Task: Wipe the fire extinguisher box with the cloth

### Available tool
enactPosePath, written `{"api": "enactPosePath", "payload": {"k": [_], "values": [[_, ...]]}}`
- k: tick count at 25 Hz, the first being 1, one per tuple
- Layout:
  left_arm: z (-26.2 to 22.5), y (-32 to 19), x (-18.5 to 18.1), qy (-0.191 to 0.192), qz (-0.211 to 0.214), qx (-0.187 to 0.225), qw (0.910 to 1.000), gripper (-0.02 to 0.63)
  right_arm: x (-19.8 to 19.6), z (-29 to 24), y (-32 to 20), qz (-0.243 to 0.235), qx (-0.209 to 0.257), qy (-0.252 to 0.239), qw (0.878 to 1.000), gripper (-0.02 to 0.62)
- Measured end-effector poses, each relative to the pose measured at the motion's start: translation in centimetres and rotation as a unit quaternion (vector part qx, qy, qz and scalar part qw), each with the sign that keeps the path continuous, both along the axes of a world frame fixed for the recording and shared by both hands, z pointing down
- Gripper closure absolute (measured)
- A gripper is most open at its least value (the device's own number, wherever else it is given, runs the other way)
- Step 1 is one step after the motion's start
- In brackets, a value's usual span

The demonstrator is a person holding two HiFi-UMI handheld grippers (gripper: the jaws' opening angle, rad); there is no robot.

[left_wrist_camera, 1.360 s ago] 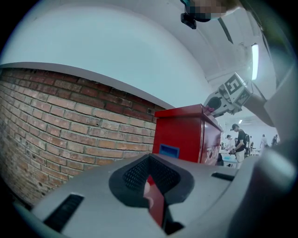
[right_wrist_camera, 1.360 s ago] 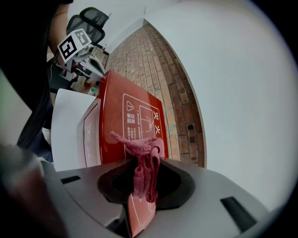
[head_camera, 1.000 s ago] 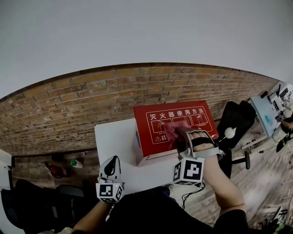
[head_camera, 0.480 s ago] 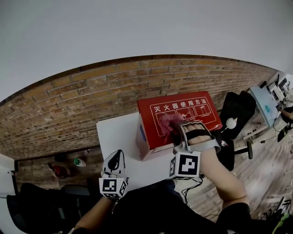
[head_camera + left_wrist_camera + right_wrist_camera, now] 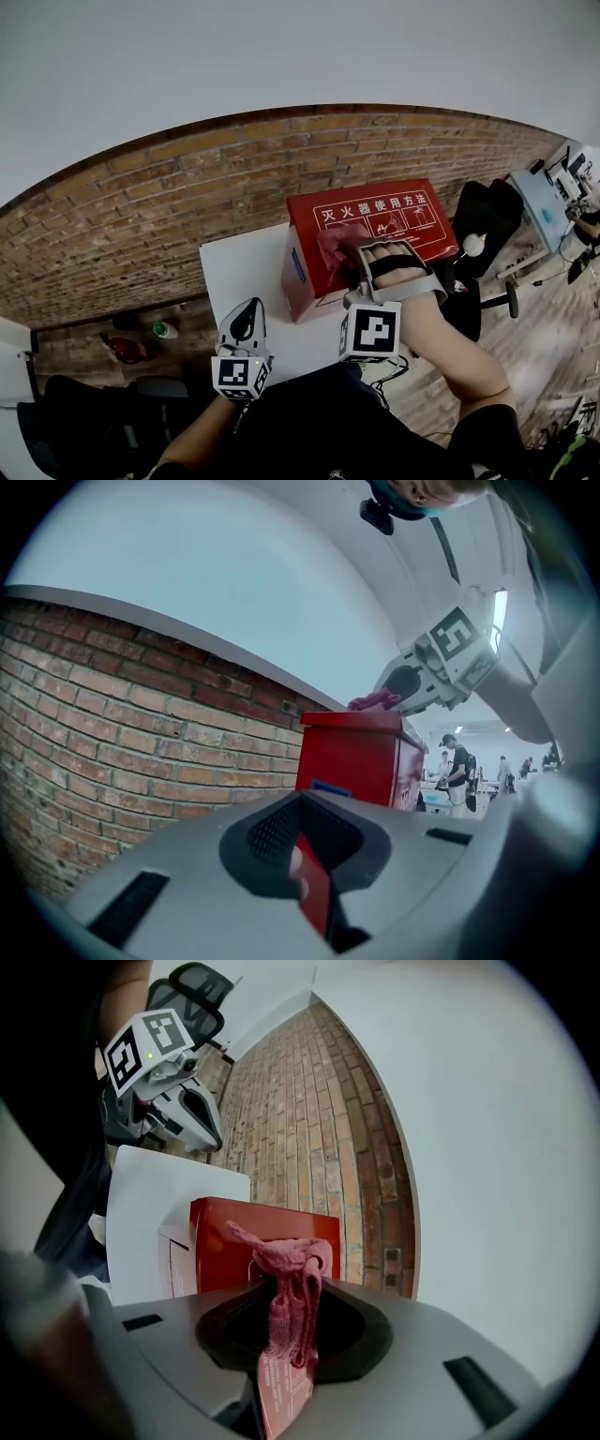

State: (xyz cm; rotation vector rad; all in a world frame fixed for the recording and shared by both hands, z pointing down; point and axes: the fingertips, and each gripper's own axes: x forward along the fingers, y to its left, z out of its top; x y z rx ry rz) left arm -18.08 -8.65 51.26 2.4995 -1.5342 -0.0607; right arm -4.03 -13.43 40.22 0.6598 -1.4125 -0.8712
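Cloth (image 5: pixel 336 246) on the left end of the box (image 5: pixel 398 217), its top running off to the right.
Nearest, the left gripper (image 5: pixel 247 322) hangs over the near edge of the table (image 5: pixel 234 272), jaws together on nothing, well apart from the box. The right gripper (image 5: pixel 286 1387) is far closer: clamped tight on the cloth, which sits on the box top just ahead. The box's long axis follows the wall (image 5: pixel 187 197), so a wipe likely goes rightward.

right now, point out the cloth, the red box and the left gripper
cloth (image 5: pixel 291 1297): right gripper view, middle fold
red box (image 5: pixel 422 230): head view, printed top face
left gripper (image 5: pixel 251 307): head view, between its tips
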Motion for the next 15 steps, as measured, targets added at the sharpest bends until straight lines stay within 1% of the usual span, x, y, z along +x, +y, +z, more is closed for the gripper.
{"api": "enactPosePath", "payload": {"k": [2,6,9,12,15], "values": [[0.1,0.0,0.0,0.001,0.002,-0.001,1.0,0.588,-0.4,0.2,0.2,0.002,-0.006,0.003,1.0,0.497],[0.1,0.0,-0.3,0.013,-0.001,-0.005,0.9999,0.588,-1.3,0.1,0.2,-0.003,-0.001,0.015,1.0,0.497],[-0.2,-0.1,-0.5,0.012,-0.001,-0.001,0.9999,0.588,-1.9,-0.1,0.4,-0.006,0.001,0.032,0.999,0.497],[-0.3,0.0,-0.5,0.011,0.001,0.001,0.9999,0.588,-2.9,-0.4,0.4,-0.009,0.014,0.025,1.0,0.497],[-0.1,0.1,-0.4,0.013,0.002,0.001,0.9999,0.588,-3.6,-0.2,0.6,-0.01,0.009,0.018,1.0,0.497]]}}
